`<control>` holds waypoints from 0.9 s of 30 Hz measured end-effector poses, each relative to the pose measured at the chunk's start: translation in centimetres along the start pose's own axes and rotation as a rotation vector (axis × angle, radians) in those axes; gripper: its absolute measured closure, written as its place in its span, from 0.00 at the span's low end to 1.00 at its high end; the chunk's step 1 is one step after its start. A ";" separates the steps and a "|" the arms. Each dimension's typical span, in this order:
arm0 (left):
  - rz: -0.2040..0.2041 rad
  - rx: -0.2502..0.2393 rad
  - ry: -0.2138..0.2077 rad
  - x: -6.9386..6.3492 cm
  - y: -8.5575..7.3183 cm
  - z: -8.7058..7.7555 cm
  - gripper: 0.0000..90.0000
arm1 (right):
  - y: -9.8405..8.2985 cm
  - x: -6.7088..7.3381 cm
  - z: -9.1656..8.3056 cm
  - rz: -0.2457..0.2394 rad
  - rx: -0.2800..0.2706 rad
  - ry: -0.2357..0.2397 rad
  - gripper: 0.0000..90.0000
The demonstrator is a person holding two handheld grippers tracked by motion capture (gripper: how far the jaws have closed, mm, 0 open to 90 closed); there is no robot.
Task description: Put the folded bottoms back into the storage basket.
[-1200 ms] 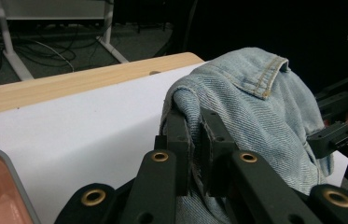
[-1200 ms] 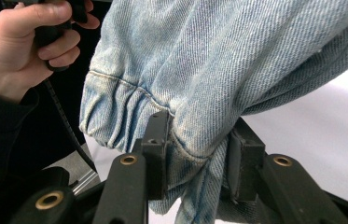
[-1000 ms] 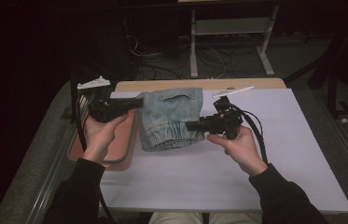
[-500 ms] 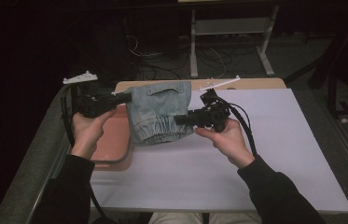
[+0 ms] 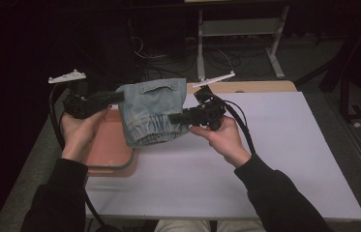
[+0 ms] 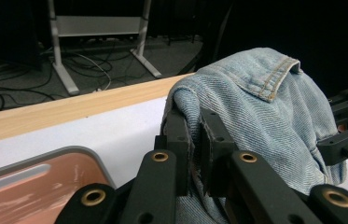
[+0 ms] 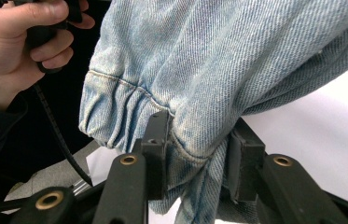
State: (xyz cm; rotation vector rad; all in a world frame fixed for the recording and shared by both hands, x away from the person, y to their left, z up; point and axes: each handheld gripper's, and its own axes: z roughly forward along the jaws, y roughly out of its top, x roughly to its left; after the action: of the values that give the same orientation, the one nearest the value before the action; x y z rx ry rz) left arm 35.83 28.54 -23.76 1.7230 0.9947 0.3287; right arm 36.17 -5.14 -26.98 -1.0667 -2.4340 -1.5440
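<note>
**Denim garment lifted between both tongs, over the tray edge**

Progress: the denim garment (image 5: 151, 111) was already picked up and hung clear of the bench (image 5: 265, 159), held at two points. Its lower, gathered hem hung over the right rim of the pink tray (image 5: 105, 154). Judged from this, pick-up was done; setting the garment down, on the tray or elsewhere, remained. I could not tell which was intended.

Left tongs (image 6: 194, 140): clamped nearly shut on a thin fold of the denim at the garment's left edge, cloth pinched between the jaws.

Right tongs (image 7: 199, 154): closed on a thicker bunch of cloth at the elastic hem, jaws standing wider apart with the fabric wadded between them.

Pose: the left hand (image 5: 79, 133) was above the tray's far left part, its tongs pointing level toward the garment. The right hand (image 5: 224, 137) was to the right of the tray, tongs pointing level and leftward into the cloth. The two tongs faced each other across the garment.
</note>
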 end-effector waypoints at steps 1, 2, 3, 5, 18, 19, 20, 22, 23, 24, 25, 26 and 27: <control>-0.001 -0.002 0.003 0.1 0.0 -0.1 0.93 | 0.1 0.1 0.1 0.002 0.000 0.000 0.71; -0.003 -0.005 0.006 0.3 0.1 -0.3 0.93 | 0.3 0.1 0.3 -0.002 -0.001 -0.001 0.71; -0.004 -0.006 0.009 0.4 0.1 -0.4 0.93 | 0.4 0.2 0.4 -0.004 -0.002 0.001 0.71; -0.009 -0.012 0.013 0.7 0.2 -0.7 0.93 | 0.7 0.4 0.7 -0.007 -0.003 0.003 0.71; -0.015 -0.028 0.045 2.1 1.0 -2.1 0.93 | 2.3 1.1 2.4 -0.018 -0.012 0.015 0.71; -0.015 -0.029 0.047 2.2 1.1 -2.2 0.93 | 2.4 1.2 2.5 -0.018 -0.011 0.017 0.71; -0.014 -0.028 0.049 2.3 1.1 -2.3 0.93 | 2.5 1.2 2.7 -0.019 -0.012 0.018 0.71; -0.015 -0.030 0.052 2.5 1.3 -2.5 0.93 | 2.7 1.2 2.9 -0.019 -0.013 0.023 0.71; -0.015 -0.032 0.053 2.6 1.4 -2.5 0.93 | 2.9 1.2 3.0 -0.019 -0.014 0.023 0.71; -0.016 -0.032 0.055 2.7 1.5 -2.6 0.93 | 3.0 1.3 3.1 -0.017 -0.013 0.025 0.71; -0.018 -0.035 0.057 2.8 1.6 -2.6 0.93 | 3.2 1.2 3.2 -0.020 -0.014 0.025 0.71; -0.016 -0.034 0.058 3.0 1.7 -2.6 0.93 | 3.3 1.2 3.3 -0.020 -0.013 0.027 0.71; -0.019 -0.035 0.060 3.1 1.8 -2.7 0.93 | 3.5 1.2 3.4 -0.020 -0.012 0.028 0.71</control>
State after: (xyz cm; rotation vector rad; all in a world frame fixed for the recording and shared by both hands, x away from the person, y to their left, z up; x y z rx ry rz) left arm 36.84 32.50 -21.93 1.6796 1.0421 0.3850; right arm 38.30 -0.83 -25.48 -1.0195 -2.4275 -1.5708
